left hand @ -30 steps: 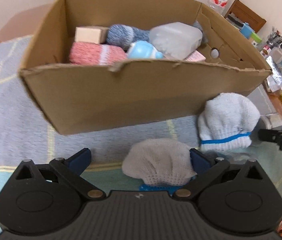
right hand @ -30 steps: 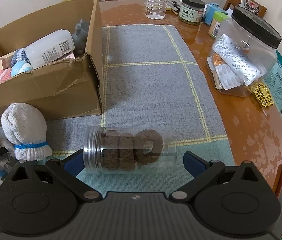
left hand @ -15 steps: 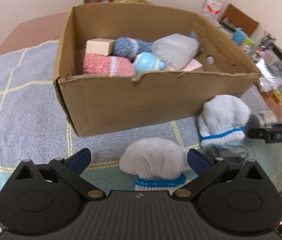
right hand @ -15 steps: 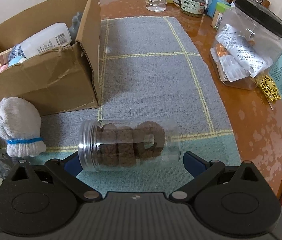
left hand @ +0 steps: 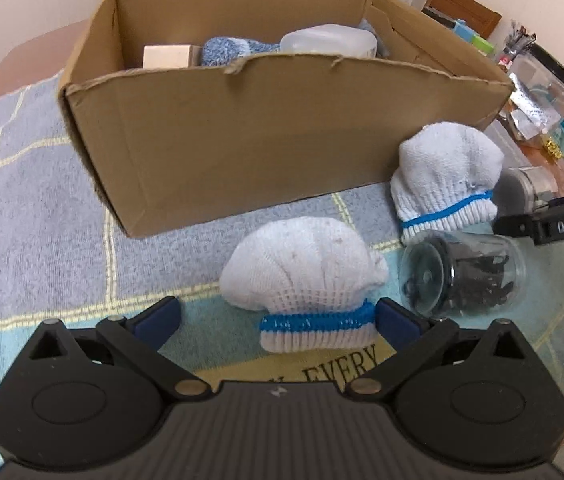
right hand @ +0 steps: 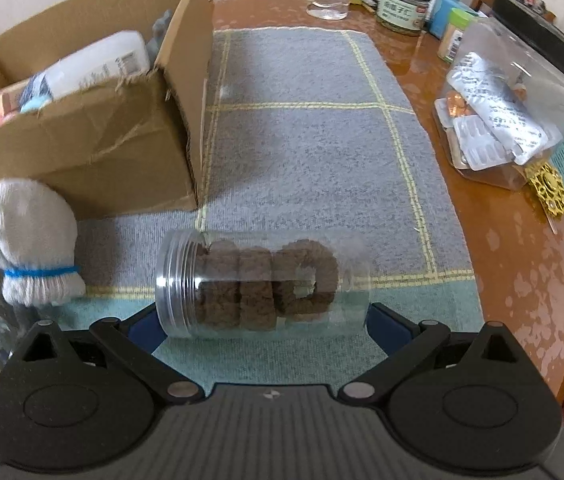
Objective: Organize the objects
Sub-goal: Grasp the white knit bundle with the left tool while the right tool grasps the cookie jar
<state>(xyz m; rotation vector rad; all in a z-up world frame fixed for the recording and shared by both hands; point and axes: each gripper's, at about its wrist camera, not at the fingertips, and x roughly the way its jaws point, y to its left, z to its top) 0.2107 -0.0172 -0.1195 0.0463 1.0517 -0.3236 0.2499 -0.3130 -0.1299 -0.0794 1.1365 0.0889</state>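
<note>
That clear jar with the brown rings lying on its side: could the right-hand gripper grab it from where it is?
Probably yes. The jar lies on the mat right in front of the open right gripper, between its spread fingers, nothing in the way. Whether they span its full length is unclear.

Open grey checked mat lies right of the brown cardboard box; a lying clear plastic jar blocks the near edge.

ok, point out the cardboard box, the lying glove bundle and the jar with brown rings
cardboard box [left hand: 249, 136]: left wrist view, front wall.
lying glove bundle [left hand: 302, 272]: left wrist view, knit body above the blue band.
jar with brown rings [right hand: 261, 284]: right wrist view, clear side wall.
</note>
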